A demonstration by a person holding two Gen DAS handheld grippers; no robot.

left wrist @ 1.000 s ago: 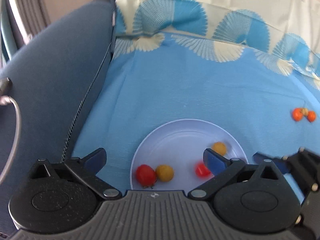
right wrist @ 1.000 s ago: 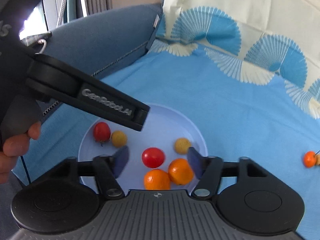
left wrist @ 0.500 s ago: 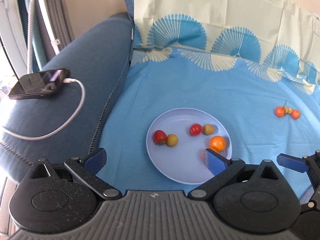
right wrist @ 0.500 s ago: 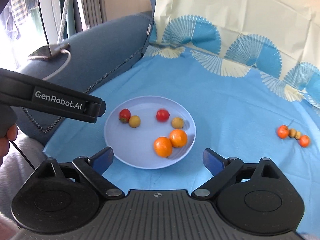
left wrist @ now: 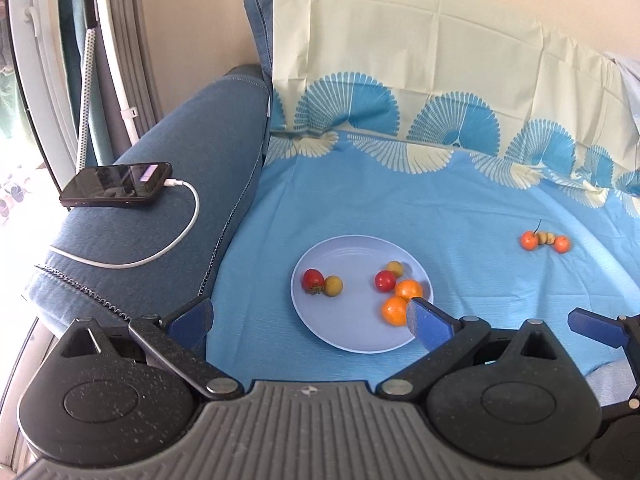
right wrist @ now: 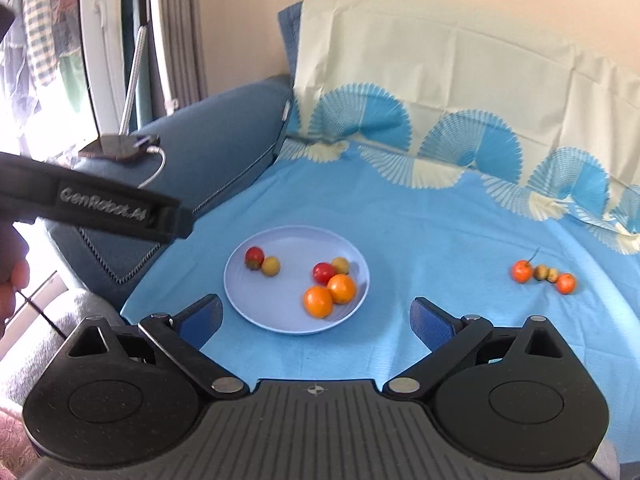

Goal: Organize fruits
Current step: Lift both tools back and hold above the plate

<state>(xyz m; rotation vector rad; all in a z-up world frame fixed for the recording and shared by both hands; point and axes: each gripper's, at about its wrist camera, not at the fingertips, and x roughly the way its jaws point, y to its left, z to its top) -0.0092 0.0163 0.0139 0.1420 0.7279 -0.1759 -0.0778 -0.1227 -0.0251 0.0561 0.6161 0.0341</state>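
Note:
A pale blue plate [left wrist: 352, 320] [right wrist: 280, 304] lies on the blue cloth. It holds two oranges [left wrist: 394, 310] [right wrist: 318, 301], two red tomatoes [left wrist: 313, 279] and two small yellow-green fruits [left wrist: 333, 285]. A string of small orange and green fruits [left wrist: 544, 239] [right wrist: 544, 273] lies loose on the cloth to the right. My left gripper [left wrist: 310, 320] hovers open above the plate's near side with nothing in it. My right gripper [right wrist: 318, 318] is held back from the plate; its jaws are opening wide with nothing between them.
A dark blue sofa arm [left wrist: 180, 184] runs along the left, with a phone [left wrist: 116, 186] on a white charging cable on it. A patterned sheet [left wrist: 420, 80] hangs at the back. The left gripper's black finger [right wrist: 120, 208] crosses the right wrist view; a hand shows at its left edge.
Both grippers have drawn back and up from the plate, so more of the sofa shows. The right jaws went from narrow beside the two oranges to wide, and the oranges rest on the plate.

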